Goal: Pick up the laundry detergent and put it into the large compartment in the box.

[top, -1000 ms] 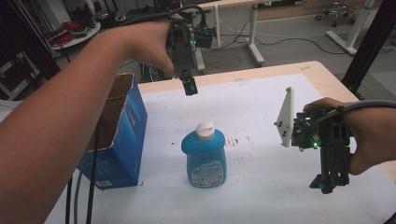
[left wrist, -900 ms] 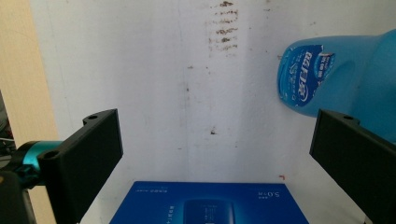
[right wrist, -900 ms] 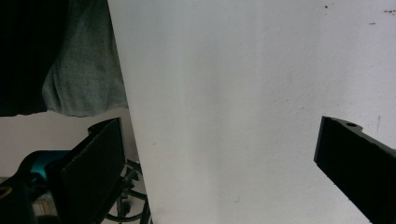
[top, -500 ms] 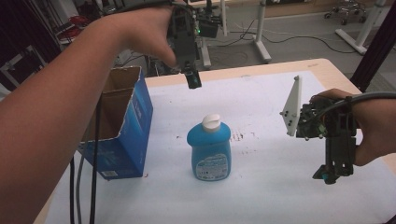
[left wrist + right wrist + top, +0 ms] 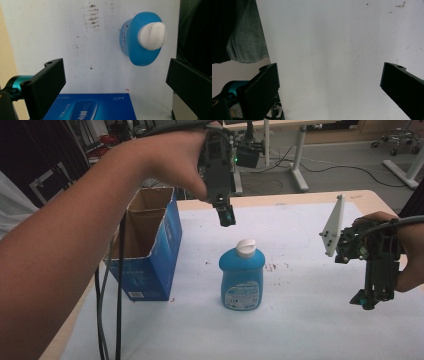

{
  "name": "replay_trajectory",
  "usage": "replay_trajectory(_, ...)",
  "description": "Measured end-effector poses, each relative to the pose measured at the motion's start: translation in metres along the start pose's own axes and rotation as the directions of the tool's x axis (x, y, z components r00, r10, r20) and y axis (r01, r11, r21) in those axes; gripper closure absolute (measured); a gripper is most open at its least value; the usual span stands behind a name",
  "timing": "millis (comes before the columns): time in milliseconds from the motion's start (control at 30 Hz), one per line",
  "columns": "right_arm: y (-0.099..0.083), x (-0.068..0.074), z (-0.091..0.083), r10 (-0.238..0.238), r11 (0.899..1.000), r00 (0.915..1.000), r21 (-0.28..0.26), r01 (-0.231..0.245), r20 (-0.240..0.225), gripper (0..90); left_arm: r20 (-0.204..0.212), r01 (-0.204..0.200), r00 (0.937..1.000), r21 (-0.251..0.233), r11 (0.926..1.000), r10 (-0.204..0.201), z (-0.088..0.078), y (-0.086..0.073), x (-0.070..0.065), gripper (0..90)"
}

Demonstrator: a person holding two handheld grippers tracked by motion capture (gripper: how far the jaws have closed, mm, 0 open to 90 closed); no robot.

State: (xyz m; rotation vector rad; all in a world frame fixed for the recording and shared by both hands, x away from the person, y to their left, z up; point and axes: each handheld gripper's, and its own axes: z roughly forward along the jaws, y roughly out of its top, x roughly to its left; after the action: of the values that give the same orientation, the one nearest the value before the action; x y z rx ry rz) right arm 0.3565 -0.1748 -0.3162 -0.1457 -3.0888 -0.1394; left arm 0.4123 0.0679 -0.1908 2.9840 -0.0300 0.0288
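We note a squat blue plastic bottle (image 5: 241, 279) with a white cap (image 5: 245, 248) and printed label, upright mid-table (image 5: 300, 330) beside an open blue cardboard box (image 5: 147, 251). Left claw (image 5: 226, 216) hovers above it, jaws spread, empty. Right claw (image 5: 366, 298) spread, well apart.

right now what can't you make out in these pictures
- Inside of the blue box, high view: its own walls hide the bottom.
- Label print on the blue bottle, high view: too small to read.
- Bottle body, left gripper view: hidden beneath its own shoulder and white cap.
- Left tongs, high view: seen edge-on, so their gap is unclear there.
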Motion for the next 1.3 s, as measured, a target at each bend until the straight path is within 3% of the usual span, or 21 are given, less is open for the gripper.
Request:
replay_trajectory(333, -0.002, 0.0, -0.002, 0.0, 1.0, 1.0, -0.007, 0.0, 0.006, 1.4, 0.007, -0.003, 1.0, -0.04, 0.9992, 0.003, 0.008, -0.003, -0.011, 2.5)
replay_trajectory(367, -0.002, 0.001, -0.003, 0.005, 1.0, 0.9999, -0.007, -0.005, 0.01, 1.4, 0.027, -0.007, 0.9996, -0.077, 0.997, 0.009, 0.015, -0.004, -0.016, 2.5)
replay_trajectory(600, -0.001, 0.003, -0.003, -0.004, 1.0, 0.9999, -0.005, 0.004, 0.013, 1.4, 0.032, -0.003, 0.9995, -0.046, 0.9989, 0.005, 0.035, -0.003, -0.023, 2.5)
replay_trajectory(900, -0.001, 0.005, -0.004, 0.006, 1.0, 0.9998, -0.007, -0.006, 0.018, 1.4, 0.045, 0.0, 0.999, -0.063, 0.998, 0.003, 0.052, -0.006, -0.026, 2.5)
replay_trajectory(1100, -0.001, 0.005, -0.004, 0.006, 1.0, 0.9998, -0.005, -0.006, 0.018, 1.4, 0.054, 0.014, 0.9985, -0.056, 0.9983, -0.011, 0.062, -0.009, -0.027, 2.5)
replay_trajectory(1300, 0.001, 0.005, -0.003, 0.007, 1.0, 0.9998, -0.002, -0.007, 0.017, 1.4, 0.065, 0.002, 0.9979, -0.047, 0.9989, 0.001, 0.072, -0.006, -0.03, 2.5)
